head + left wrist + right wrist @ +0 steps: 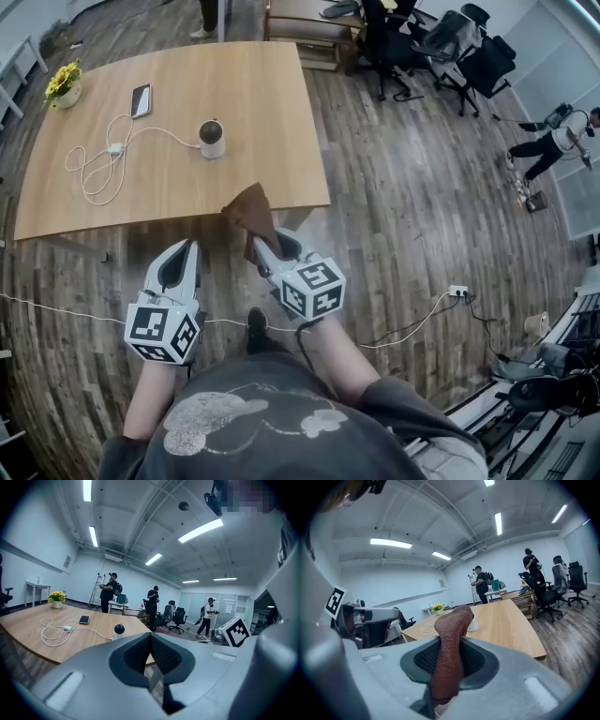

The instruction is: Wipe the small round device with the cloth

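Observation:
The small round device, white with a dark top, stands on the wooden table; it also shows in the left gripper view and, half hidden behind the cloth, in the right gripper view. My right gripper is shut on a brown cloth, which sticks up from between the jaws just short of the table's near edge. My left gripper is shut with nothing in it and hangs over the floor to the left of the right one.
On the table lie a white cable with a charger, a phone and a pot of yellow flowers. Office chairs stand far right. A cord runs across the wooden floor. Other people stand farther back in the room.

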{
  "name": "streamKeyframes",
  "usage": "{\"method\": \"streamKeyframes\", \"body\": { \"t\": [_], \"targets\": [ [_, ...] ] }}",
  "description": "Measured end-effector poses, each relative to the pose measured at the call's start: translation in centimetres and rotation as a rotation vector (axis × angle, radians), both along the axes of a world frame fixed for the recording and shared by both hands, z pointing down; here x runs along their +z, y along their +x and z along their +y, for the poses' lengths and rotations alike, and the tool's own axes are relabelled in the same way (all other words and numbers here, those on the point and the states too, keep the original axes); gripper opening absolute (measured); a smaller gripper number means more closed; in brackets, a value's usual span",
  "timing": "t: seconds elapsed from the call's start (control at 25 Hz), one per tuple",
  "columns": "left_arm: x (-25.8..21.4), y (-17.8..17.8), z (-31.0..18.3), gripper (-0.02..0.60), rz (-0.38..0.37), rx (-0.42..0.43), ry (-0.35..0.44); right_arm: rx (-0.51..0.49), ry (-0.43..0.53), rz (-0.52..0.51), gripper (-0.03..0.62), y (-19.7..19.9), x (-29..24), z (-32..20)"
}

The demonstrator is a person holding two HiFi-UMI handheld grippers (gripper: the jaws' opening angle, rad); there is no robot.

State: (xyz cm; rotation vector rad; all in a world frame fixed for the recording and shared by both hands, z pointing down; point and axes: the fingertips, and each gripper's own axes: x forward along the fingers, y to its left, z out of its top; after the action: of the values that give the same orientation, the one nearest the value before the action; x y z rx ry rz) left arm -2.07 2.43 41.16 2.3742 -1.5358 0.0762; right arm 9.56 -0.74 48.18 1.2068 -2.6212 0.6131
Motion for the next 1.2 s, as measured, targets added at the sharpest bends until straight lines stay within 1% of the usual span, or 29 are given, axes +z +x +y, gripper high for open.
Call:
{"method": "streamKeyframes", "body": {
  "t": [0.12, 0.32, 0.52, 0.64, 0.84, 1.2],
  "targets": [
    [0.5, -0.8, 2.0, 0.018, -0.003, 0.015, -0.016, 0.022, 0.005, 0.01, 0.08, -0.6, -0.5, 2.0],
    [1.3, -2.1, 5.4, 0.018, 0.005, 0.026, -0.024, 0.018, 0.021, 0.028, 0.08, -1.8, -1.0, 5.9],
    [2.1, -2.4, 8.7, 0.018, -0.002, 0.064, -0.024, 0.077, 0.018, 0.037, 0.08, -1.6, -0.7, 9.3],
    [2.3, -2.8, 10.5, 0.018, 0.003, 0.069, -0.025, 0.087, 0.017, 0.051, 0.08, -1.7, -0.6, 11.7],
    [2.0, -3.0, 13.3, 0.018, 0.009, 0.079, -0.013, 0.099, 0.023, 0.056, 0.08, -1.8, -1.0, 15.2],
    [1.3, -4.1, 16.9, 0.018, 0.018, 0.094, 0.016, 0.129, 0.048, 0.084, 0.08, -2.1, -1.7, 19.6]
  ]
}}
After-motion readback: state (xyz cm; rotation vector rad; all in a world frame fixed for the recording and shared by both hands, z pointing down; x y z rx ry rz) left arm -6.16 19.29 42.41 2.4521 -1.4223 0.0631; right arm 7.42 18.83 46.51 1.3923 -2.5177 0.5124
